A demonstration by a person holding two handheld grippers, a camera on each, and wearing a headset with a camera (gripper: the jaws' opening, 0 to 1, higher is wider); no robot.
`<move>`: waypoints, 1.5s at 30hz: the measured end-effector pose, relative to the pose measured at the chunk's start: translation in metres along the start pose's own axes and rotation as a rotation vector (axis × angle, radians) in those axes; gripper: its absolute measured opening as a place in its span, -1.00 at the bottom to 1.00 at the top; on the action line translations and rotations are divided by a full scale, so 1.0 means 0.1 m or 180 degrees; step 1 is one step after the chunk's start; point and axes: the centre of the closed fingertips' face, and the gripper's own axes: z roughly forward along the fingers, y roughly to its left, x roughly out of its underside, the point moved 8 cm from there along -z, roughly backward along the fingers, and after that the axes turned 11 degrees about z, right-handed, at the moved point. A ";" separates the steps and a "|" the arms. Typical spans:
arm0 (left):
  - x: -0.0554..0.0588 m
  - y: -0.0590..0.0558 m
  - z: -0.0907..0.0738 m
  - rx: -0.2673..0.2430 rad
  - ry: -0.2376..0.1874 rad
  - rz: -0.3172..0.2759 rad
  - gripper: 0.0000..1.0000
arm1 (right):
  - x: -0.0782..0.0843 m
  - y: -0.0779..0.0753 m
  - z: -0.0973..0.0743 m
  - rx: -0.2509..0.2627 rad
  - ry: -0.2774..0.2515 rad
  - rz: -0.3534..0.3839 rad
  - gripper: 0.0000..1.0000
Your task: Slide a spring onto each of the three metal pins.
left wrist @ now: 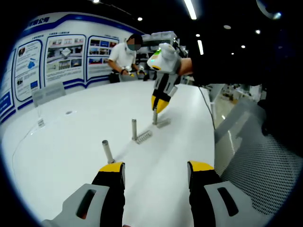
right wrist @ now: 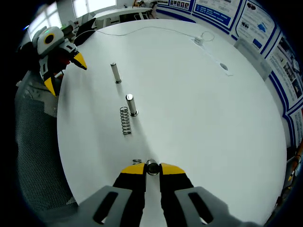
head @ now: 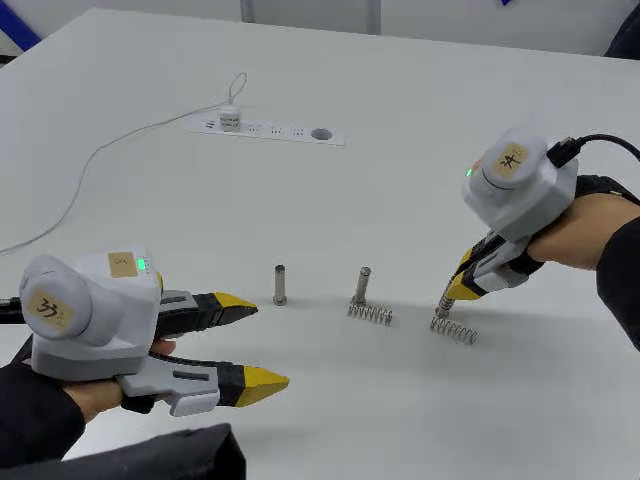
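Head view showed no spring yet on your three silver metal pins (head: 361,285): two coiled wire springs (head: 369,314) lay on the white table (head: 400,200), right hand-held gripper (right wrist: 151,168) clamping the rightmost pin (head: 445,304), left hand-held gripper (head: 262,342) agape.

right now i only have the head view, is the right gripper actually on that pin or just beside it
observer: On it. The right gripper view shows the right gripper shut on the top of the pin.
operator: ok and the left one, anything in it
observer: No. Its own view shows the left gripper open, with nothing between the jaws.
operator: anyone else around the bench
observer: Yes. The left gripper view shows a person standing beyond the far side of the table.
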 end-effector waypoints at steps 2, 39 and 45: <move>0.00 0.00 0.00 -0.0001 -0.0002 0.0001 0.09 | 0.00 0.01 0.02 -0.0002 0.0006 -0.0001 -0.76; -0.01 0.00 0.02 0.0025 0.0011 0.0038 0.08 | 0.39 0.11 0.14 -0.0091 0.0109 0.0064 -0.68; -0.01 0.00 0.01 0.0015 0.0008 0.0033 0.07 | 0.41 0.15 0.19 -0.0120 0.0155 -0.0031 -0.70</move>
